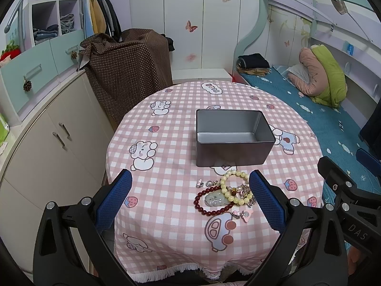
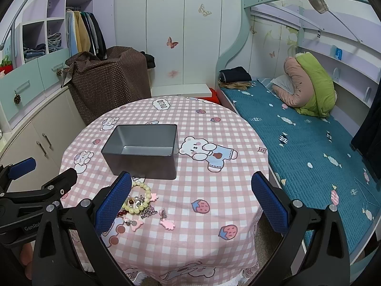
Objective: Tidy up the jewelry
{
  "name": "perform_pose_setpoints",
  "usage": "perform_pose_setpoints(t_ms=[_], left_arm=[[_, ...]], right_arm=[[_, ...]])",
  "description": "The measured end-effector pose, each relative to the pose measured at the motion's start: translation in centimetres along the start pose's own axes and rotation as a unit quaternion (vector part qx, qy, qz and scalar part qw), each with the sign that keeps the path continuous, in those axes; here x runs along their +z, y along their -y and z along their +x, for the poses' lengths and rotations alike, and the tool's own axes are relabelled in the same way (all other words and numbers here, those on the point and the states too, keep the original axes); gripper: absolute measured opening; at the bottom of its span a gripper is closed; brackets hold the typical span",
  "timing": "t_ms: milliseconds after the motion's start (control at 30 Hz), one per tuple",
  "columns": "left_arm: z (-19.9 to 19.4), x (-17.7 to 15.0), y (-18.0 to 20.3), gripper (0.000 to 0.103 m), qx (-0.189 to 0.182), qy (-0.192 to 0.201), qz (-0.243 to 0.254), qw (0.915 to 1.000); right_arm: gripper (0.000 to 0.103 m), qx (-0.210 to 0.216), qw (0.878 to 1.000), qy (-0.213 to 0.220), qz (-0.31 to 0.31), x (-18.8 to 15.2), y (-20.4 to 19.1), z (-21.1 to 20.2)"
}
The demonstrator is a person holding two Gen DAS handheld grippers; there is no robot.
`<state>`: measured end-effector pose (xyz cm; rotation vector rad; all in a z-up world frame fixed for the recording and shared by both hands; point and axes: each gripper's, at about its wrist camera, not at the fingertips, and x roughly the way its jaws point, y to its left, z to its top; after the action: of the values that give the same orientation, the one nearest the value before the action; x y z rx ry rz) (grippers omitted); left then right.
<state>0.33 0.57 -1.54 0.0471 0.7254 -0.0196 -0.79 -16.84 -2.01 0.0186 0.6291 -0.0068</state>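
Pink checked cloth covers the round desk (image 1: 166, 128), where an empty grey rectangular metal tin (image 1: 234, 135) stands near the middle. Just in front of it lie a cream beaded bracelet (image 1: 232, 187), a dark red beaded bracelet (image 1: 212, 201) and small charms. Left gripper (image 1: 190, 200) and right gripper (image 2: 191, 200) hover with jaws spread, grasping nothing

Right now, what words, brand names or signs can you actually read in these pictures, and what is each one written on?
"DAS": white letters, cut off, on the black body of the right gripper, seen from the left wrist camera.
"GenRo": cut off, on the black body of the left gripper, seen from the right wrist camera.
Cloud print on the tablecloth: some letters, too blurred to read.
Small dark label on the bed frame: too small to read.
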Motion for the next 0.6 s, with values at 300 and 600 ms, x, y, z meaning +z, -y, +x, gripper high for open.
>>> perform_pose_setpoints(t_ms=[300, 600], left_arm=[[0.02, 0.19, -0.06, 0.099, -0.001, -0.001, 0.0, 1.0], [0.11, 0.09, -0.14, 0.099, -0.001, -0.003, 0.0, 1.0]], right_arm=[[0.097, -0.001, 1.0, -0.001, 0.0, 0.01, -0.08, 0.01], [0.097, -0.001, 1.0, -0.002, 0.0, 0.02, -0.09, 0.03]])
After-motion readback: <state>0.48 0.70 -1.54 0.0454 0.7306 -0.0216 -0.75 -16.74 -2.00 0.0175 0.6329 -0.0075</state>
